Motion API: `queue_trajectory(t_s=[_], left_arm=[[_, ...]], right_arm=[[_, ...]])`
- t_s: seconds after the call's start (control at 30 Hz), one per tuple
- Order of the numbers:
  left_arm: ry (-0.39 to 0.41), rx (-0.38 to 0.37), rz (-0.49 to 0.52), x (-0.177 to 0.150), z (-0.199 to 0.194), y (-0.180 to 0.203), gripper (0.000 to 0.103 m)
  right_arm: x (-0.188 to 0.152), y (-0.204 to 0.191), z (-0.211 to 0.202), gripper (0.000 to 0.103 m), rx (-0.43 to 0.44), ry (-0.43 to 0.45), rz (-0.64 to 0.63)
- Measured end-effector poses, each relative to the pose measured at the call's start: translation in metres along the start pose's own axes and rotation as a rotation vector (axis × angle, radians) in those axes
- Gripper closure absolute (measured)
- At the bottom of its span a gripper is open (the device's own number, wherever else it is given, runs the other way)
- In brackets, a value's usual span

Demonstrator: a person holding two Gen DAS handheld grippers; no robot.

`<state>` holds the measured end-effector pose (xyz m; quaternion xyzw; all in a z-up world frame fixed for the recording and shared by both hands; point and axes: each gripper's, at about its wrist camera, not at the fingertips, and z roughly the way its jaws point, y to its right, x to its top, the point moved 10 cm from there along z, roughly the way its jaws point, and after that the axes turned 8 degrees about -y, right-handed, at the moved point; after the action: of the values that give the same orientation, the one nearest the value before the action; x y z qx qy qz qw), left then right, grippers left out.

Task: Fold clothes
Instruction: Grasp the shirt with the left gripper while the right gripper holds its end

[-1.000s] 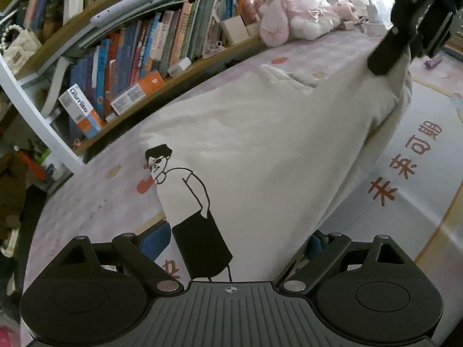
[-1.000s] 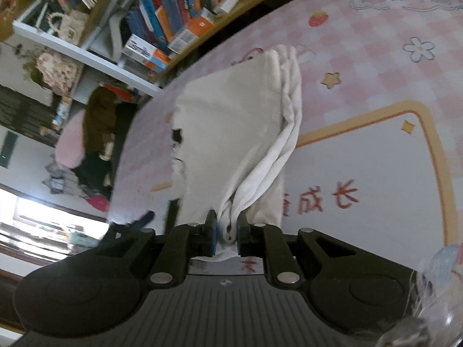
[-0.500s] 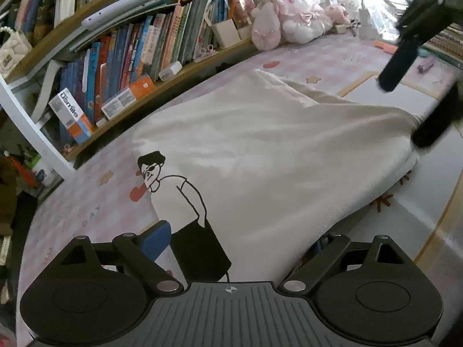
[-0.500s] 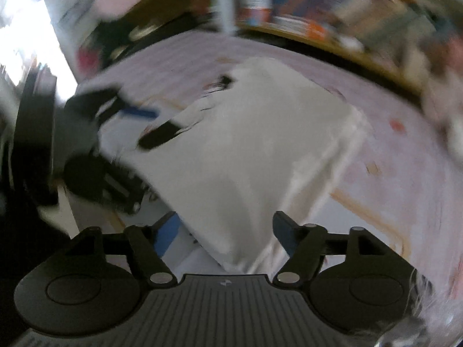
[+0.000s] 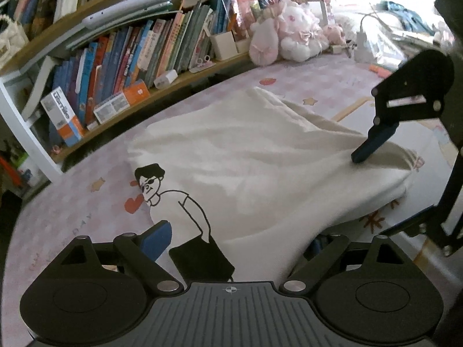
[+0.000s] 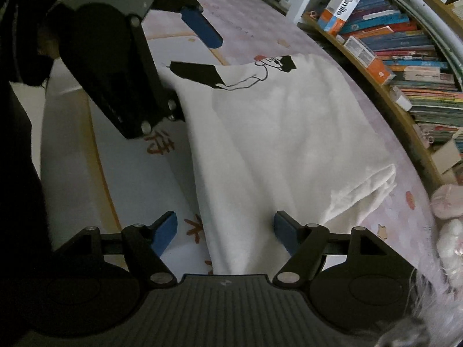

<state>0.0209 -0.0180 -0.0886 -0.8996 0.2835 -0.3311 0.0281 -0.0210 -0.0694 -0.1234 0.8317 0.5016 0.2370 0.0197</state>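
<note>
A cream shirt point(image 5: 260, 167) with a black cartoon figure print point(image 5: 173, 202) lies folded on the pink patterned mat point(image 5: 72, 211). My left gripper point(image 5: 234, 240) is open, its fingers spread over the shirt's near edge by the print. My right gripper point(image 6: 225, 228) is open, its fingers either side of the shirt's point(image 6: 275, 133) other end. Each gripper shows in the other's view: the right one's fingers point(image 5: 373, 141) rest over the shirt's far right corner, the left one's fingers point(image 6: 202, 27) hover by the print point(image 6: 202, 72).
A curved bookshelf point(image 5: 144, 57) full of books runs along the far side of the mat. Pink and white plush toys point(image 5: 289, 40) sit at its right end. A white panel with red characters point(image 6: 130, 159) lies beside the shirt.
My right gripper has let go of the bunched shirt edge, opened wide and swung round to face the shirt from its other end. The shirt has dropped flat onto the mat.
</note>
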Motion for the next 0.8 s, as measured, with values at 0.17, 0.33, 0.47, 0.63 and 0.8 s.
queue_trajectory(t_s=[0.17, 0.33, 0.47, 0.63, 0.8], left_arm=[[-0.015, -0.093, -0.078, 0.002, 0.001, -0.006, 0.021], [-0.014, -0.128, -0.077, 0.003, 0.0, -0.007, 0.024], [-0.002, -0.076, 0.058, -0.002, -0.008, 0.003, 0.024], [0.01, -0.046, 0.146, -0.013, -0.013, 0.01, 0.026], [0.023, -0.015, 0.205, -0.021, -0.015, 0.014, 0.055]], right_arm=[[-0.004, 0.005, 0.003, 0.036, -0.094, -0.02, -0.011], [-0.005, 0.016, 0.004, 0.081, -0.19, -0.035, -0.026], [0.004, 0.029, -0.013, 0.088, -0.207, 0.006, 0.033], [0.019, 0.042, -0.028, 0.09, -0.241, 0.041, 0.051], [0.023, 0.048, -0.03, 0.091, -0.253, 0.034, 0.047]])
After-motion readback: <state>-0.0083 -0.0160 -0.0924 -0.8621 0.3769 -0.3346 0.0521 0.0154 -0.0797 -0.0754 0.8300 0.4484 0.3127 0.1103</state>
